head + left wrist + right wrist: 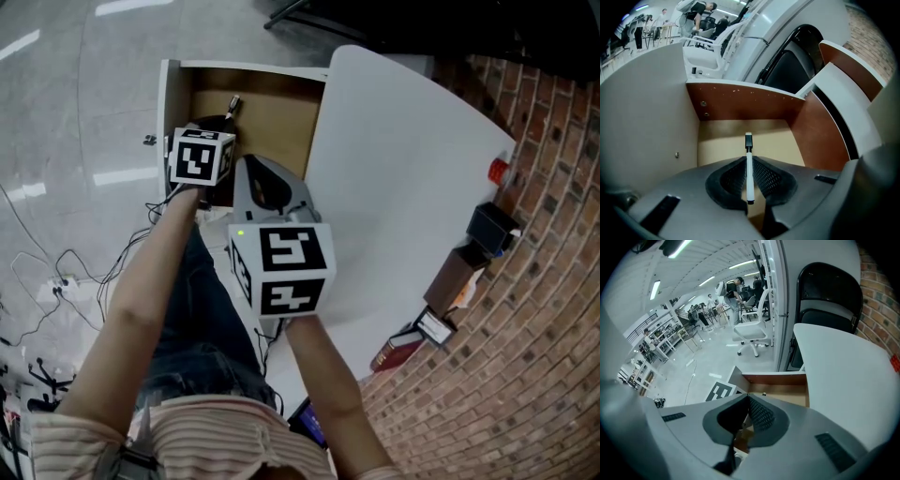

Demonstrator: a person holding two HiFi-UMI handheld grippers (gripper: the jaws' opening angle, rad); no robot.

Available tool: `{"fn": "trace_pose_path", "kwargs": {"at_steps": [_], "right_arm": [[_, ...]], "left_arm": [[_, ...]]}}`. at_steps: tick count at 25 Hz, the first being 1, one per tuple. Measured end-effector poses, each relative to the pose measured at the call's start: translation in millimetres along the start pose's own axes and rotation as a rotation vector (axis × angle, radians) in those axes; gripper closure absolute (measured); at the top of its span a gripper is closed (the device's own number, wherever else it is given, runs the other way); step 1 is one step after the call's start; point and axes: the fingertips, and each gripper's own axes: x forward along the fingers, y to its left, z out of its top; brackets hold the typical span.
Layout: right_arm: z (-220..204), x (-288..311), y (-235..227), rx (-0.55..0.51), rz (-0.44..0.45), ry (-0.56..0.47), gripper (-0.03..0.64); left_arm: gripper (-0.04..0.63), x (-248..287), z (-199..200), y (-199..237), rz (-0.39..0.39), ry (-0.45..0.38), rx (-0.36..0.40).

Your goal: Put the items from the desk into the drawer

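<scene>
Brick wall (525,356) backs desk (403,187) bearing boxes (492,228), perhaps a book (394,356)

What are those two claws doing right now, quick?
Left gripper: closed on a white marker with a black cap, above the open drawer.
Right gripper: closed, nothing between its jaws.

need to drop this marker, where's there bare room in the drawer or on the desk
The drawer floor is bare from the marker tip to the back wall and between both side walls. The desk is bare across its middle. It is crowded along the brick wall, where the black box and brown box stand.
</scene>
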Motion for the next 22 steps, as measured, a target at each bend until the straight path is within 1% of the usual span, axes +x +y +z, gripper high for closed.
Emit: {"fn": "trace_pose_path", "kwargs": {"at_steps": [4,6,8,11,13,22], "right_arm": [[2.6,1.6,4.0,-0.003,0.010,-0.003,0.600],[4.2,1.2,4.6,-0.009,0.009,-0.006,0.600],[4.9,2.0,4.4,-0.012,0.012,-0.004,0.600],[6.6,2.3,3.8,-0.014,0.015,-0.005,0.600],[7.6,1.3,1.8,-0.016,0.011,-0.007,0.600],[7.8,3.3,1.0,0.000,0.002,-0.010,0.600]], "left_arm": [[0.552,9.3,-1.0,6.6,0.009,0.012,-0.025],[0.552,13.0,-0.1,4.0,-0.002,0.018,-0.037],[0.552,19.3,-3.6,2.9,-0.009,0.038,-0.039],[0.552,25.8,-6.1,6.2,0.002,0.043,-0.036],[0.552,30.2,-8.2,2.5,-0.019,0.044,-0.049],[0.552,35.1,-10.7,7.9,0.005,0.068,-0.012]]}}
